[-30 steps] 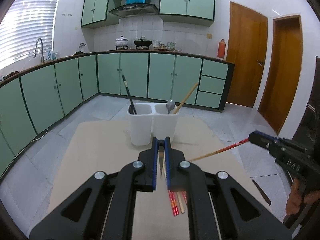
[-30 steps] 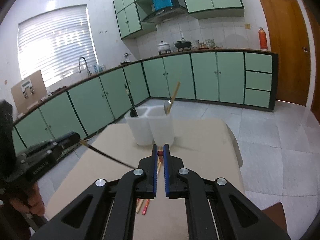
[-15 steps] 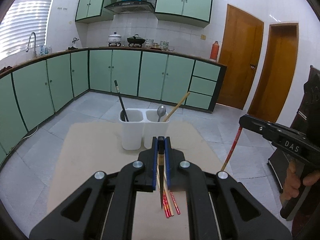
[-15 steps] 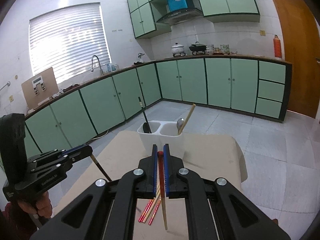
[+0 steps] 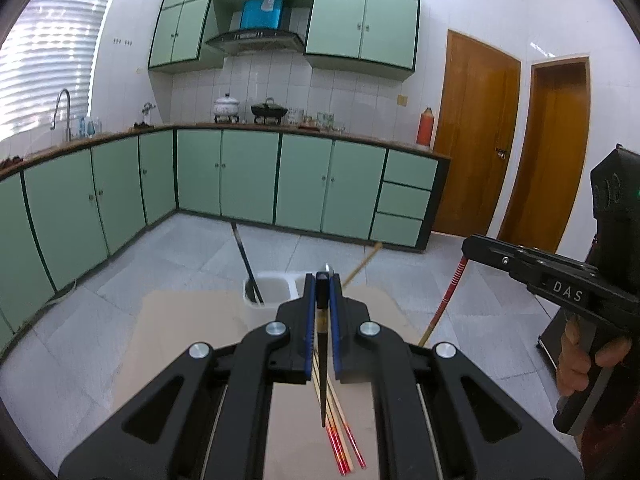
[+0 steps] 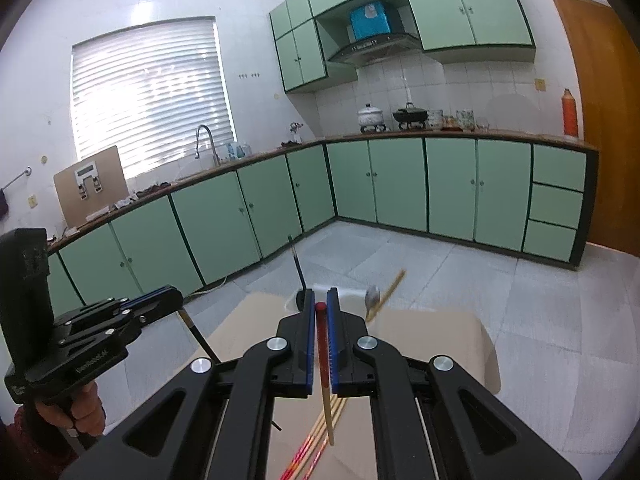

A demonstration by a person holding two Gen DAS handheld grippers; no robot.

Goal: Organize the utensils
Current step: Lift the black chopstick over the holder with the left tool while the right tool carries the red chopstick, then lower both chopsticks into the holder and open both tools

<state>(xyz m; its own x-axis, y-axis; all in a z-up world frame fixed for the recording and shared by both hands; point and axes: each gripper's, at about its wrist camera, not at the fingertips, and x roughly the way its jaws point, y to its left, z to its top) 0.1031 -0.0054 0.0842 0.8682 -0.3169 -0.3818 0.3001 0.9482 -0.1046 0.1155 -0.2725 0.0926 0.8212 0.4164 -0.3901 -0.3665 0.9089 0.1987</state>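
Note:
My left gripper (image 5: 321, 280) is shut on a black chopstick (image 5: 322, 376) that hangs point down above the table. My right gripper (image 6: 319, 298) is shut on a red-topped wooden chopstick (image 6: 325, 376), also hanging down; it shows in the left wrist view (image 5: 448, 296). The white two-compartment utensil holder (image 5: 272, 286) stands at the table's far side, just beyond and below both grippers. It holds a black chopstick (image 5: 245, 260) in the left cell, and a spoon (image 6: 372, 296) and a wooden chopstick (image 6: 386, 294) in the right cell. Several red-tipped chopsticks (image 5: 340, 436) lie on the table below me.
The beige table (image 5: 180, 344) has floor around all its edges. Green kitchen cabinets (image 5: 248, 180) line the far wall and left side. Two wooden doors (image 5: 476, 136) are at the right. A dark object (image 5: 556, 344) stands on the floor at right.
Both grippers have risen and tilted up, so the holder has dropped low in both views. Both held chopsticks have swung from slanting to hanging down.

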